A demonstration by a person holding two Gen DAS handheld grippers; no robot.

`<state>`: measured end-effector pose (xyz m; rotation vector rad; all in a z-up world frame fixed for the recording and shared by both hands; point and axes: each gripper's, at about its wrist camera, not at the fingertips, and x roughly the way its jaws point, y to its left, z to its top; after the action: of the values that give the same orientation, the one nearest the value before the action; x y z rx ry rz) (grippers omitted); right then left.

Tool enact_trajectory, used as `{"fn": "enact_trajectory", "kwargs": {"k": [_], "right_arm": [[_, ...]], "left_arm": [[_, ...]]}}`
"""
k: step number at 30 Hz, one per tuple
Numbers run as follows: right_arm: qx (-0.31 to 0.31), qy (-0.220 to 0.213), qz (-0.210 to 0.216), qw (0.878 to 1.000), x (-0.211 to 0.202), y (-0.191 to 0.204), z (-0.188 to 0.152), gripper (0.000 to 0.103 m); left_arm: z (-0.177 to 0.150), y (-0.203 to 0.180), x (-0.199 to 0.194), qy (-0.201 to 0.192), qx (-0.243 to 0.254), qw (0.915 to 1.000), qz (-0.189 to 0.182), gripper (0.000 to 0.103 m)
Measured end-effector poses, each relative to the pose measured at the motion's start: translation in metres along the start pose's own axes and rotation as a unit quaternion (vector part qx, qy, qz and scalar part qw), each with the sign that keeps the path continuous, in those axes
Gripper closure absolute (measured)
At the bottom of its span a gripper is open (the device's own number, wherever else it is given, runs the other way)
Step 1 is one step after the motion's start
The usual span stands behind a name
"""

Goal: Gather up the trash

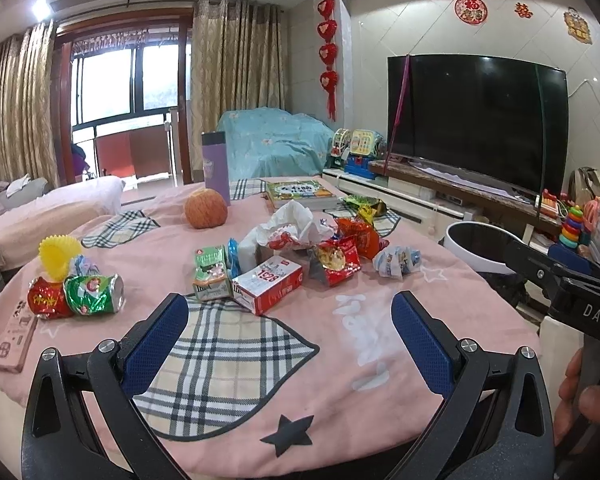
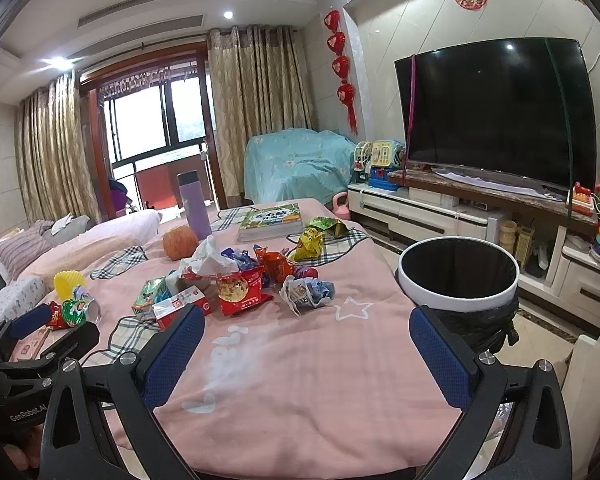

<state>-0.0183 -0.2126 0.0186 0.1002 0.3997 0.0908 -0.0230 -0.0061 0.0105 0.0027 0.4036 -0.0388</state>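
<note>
Pink-covered table [image 1: 380, 360] carries wrappers and cartons ahead of both grippers. Left gripper [image 1: 290, 332] and right gripper [image 2: 306, 354] gape wide and empty, likely poised for a first pick. White bin [image 2: 458, 280] stands just right of the right gripper, handy for drops.

Black left claw body [image 2: 24, 410]: "GenRobot.AI". Black right claw body [image 1: 592, 312]: "DAS". Red-and-white rectangular carton [image 1: 267, 283], mid-tabletop: "1528", printed upside down.

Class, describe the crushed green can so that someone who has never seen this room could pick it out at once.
Start at the round table under the pink cloth and go to its left edge, away from the bin. There, in front of a yellow fluted cup, lies the crushed green can on its side, its silver end showing. Its neighbour, a red can, differs by colour alone.
</note>
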Motion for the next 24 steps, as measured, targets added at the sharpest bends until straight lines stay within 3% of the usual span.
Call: {"fn": "enact_trajectory", "kwargs": {"k": [14,24], "right_arm": [[0.018,0.057,0.018,0.998,0.044,-0.012,0.001,0.000],[0.030,0.119,0.030,0.992,0.101,-0.016,0.003,0.000]], "left_arm": [[-0.004,0.017,0.064,0.083,0.008,0.9962,-0.024,0.000],[0.010,0.027,0.132,0.130,0.093,0.9866,-0.033,0.000]]}}
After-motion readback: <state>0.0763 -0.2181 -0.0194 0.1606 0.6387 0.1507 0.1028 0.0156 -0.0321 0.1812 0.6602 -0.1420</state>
